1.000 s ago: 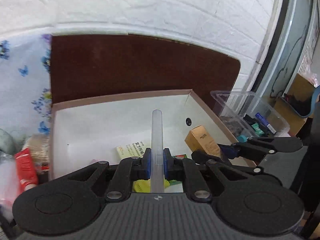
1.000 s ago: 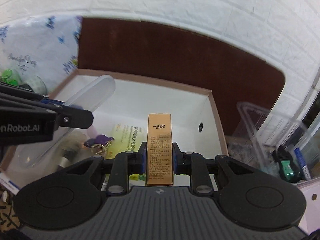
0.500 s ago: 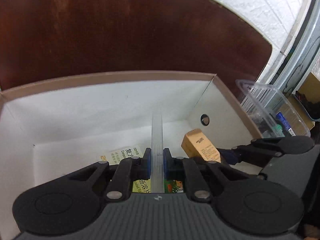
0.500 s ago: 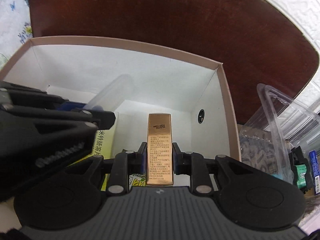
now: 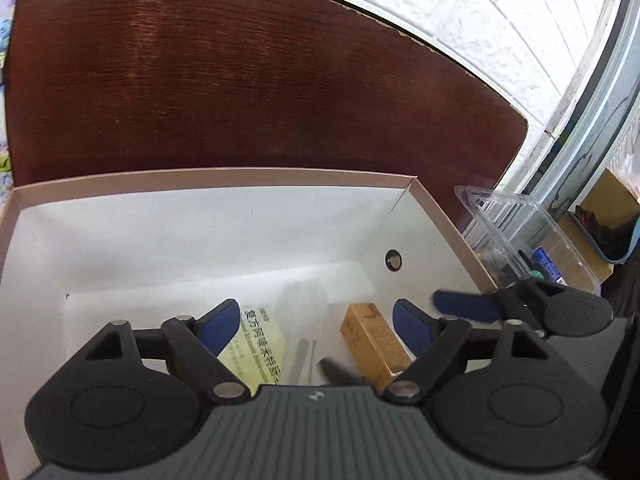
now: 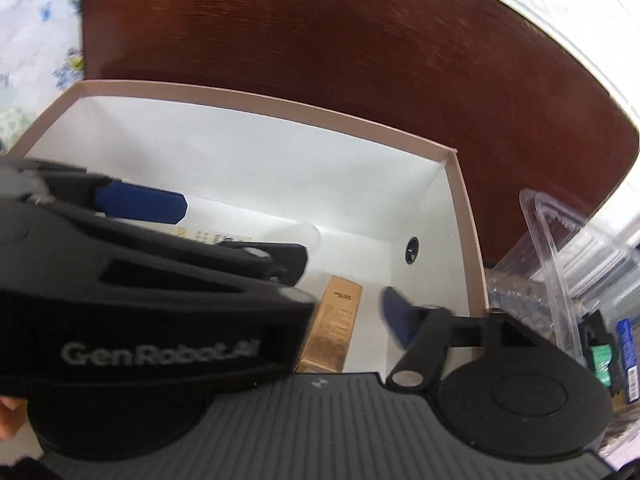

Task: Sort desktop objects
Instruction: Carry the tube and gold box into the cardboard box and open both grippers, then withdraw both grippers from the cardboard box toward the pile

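Observation:
Both grippers hang over an open cardboard box [image 5: 208, 178] with a white inside. My left gripper [image 5: 318, 322] is open and empty. Below it a clear plastic tube [image 5: 304, 320] lies on the box floor. My right gripper [image 6: 348, 312] is open and empty; only its right finger [image 6: 400, 316] shows, the left one hidden behind the left gripper's body. The gold carton [image 6: 334, 328] lies on the box floor under it, also seen in the left wrist view [image 5: 374, 342].
A yellow-green leaflet [image 5: 256, 344] lies in the box beside the tube. A clear plastic tub [image 5: 524, 236] with small items stands right of the box. Dark brown tabletop [image 5: 248, 80] lies beyond, with a white brick wall [image 5: 500, 8] behind. Floral cloth [image 6: 36, 24] is at the left.
Both grippers have opened. The clear tube and the gold carton have left the jaws and now lie on the box floor.

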{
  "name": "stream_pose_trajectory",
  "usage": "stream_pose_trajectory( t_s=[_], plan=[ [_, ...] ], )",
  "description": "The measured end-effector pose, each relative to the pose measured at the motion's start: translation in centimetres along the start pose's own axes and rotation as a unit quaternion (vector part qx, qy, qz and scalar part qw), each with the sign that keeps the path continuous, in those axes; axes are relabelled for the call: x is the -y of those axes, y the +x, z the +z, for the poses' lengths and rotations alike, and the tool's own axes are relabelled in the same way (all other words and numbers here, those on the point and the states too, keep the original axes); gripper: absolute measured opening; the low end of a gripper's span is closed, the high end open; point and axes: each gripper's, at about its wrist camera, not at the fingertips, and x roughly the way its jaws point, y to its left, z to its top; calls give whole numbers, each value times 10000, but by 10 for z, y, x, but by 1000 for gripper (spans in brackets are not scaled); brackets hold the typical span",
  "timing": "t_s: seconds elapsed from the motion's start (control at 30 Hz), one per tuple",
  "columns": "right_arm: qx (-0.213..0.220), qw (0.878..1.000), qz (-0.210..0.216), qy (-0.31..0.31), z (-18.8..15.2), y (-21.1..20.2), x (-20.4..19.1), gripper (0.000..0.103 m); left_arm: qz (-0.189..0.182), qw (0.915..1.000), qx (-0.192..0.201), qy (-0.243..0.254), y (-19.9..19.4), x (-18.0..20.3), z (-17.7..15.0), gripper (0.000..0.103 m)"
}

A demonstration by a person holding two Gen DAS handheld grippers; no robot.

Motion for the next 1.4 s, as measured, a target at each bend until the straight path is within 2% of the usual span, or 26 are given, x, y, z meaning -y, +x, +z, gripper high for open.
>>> stream_pose_trajectory(
  t_s=[0.03,0.17,0.4,0.57,0.73,0.9,1.13,1.4],
  plan=[
    [56,10000,16,-25,0,-3,-1,95,-24,10000,-4,-31,-2,-1,0,89],
    [78,9999,38,-66,-2,-11,-9,95,-45,10000,-6,-46,-11,-1,-3,90],
    [199,9997,120,-65,-9,-38,-21,95,165,9997,142,99,-37,5,-12,90],
    [529,9983,222,92,-13,-63,-24,95,362,9985,404,47,-72,12,-24,91],
    [935,9941,454,295,-29,-96,-35,95,438,9978,499,-45,-109,15,-40,91],
    [1370,9883,609,296,-53,-134,-60,95,530,9959,732,76,-152,16,-67,91],
    [1847,9810,577,110,-94,-179,-99,95,439,9931,1051,278,-200,7,-114,92],
    [2067,9750,818,-46,-134,-205,-147,95,591,9899,1257,300,-240,-14,-168,92]
  ],
)
